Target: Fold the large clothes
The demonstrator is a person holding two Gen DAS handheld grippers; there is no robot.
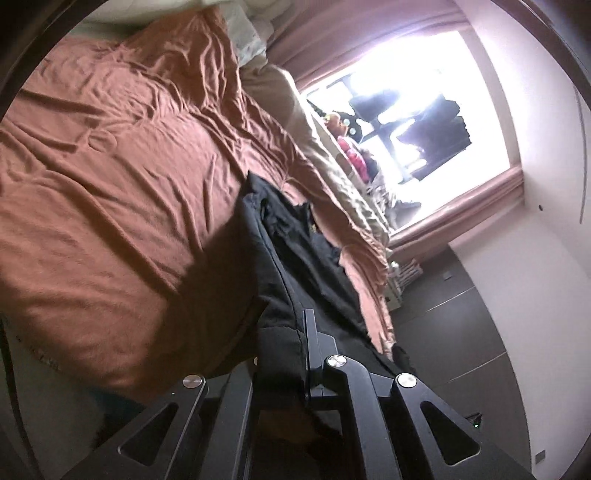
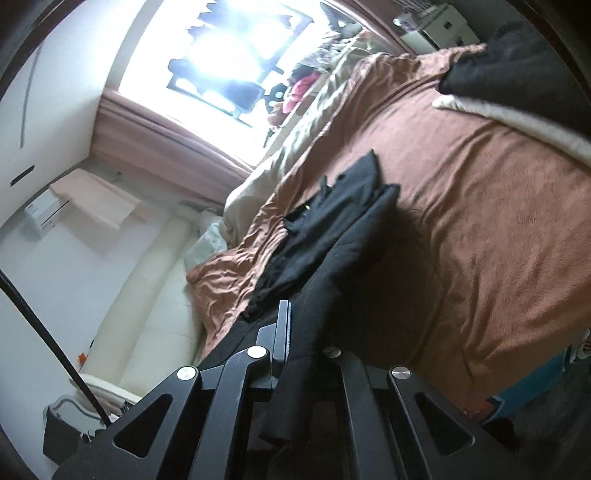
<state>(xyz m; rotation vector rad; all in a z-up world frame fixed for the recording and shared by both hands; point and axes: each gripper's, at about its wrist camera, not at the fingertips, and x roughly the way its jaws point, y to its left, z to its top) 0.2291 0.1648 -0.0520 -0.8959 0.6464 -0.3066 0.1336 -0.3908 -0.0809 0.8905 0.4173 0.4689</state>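
Left gripper (image 1: pixel 284 343), bottom centre of the left wrist view: jaws pinched tight on a thick hem of the black garment (image 1: pixel 295 251). Cloth fills the gap between the fingers, one finger edge showing to the right of the fold.

Right gripper (image 2: pixel 295 332), bottom centre of the right wrist view: same story, clamped on another edge of the black garment (image 2: pixel 332 221), fabric bunched in the gap.

From both grips the cloth runs up-frame in a taut band, then slackens into a crumpled heap lying on the rust-brown bedspread (image 1: pixel 129 166) near mid-frame. So the near edge is off the bed and the far part is on it. In the right wrist view a dark shadow sits just right of the cloth on the bedspread (image 2: pixel 498 221).

Further out: beige bedding (image 1: pixel 332 166) along the bed edge, then the bright window (image 1: pixel 424 92) with pink curtains (image 1: pixel 332 33). Another dark item with a pale lining (image 2: pixel 517 81) sits upper right in the right wrist view, well apart from the work.

My read: step in hand is lifting the garment by two edge points to spread it. To do it well:
- keep both grips level with each other and pull apart so the held edge goes straight
- lift until the heap unfurls and hangs free, don't drag it across the bedspread
- the far part looks twisted; shake it out before laying flat
- risk: a thick bunched grip may hold more than one layer, check before folding.
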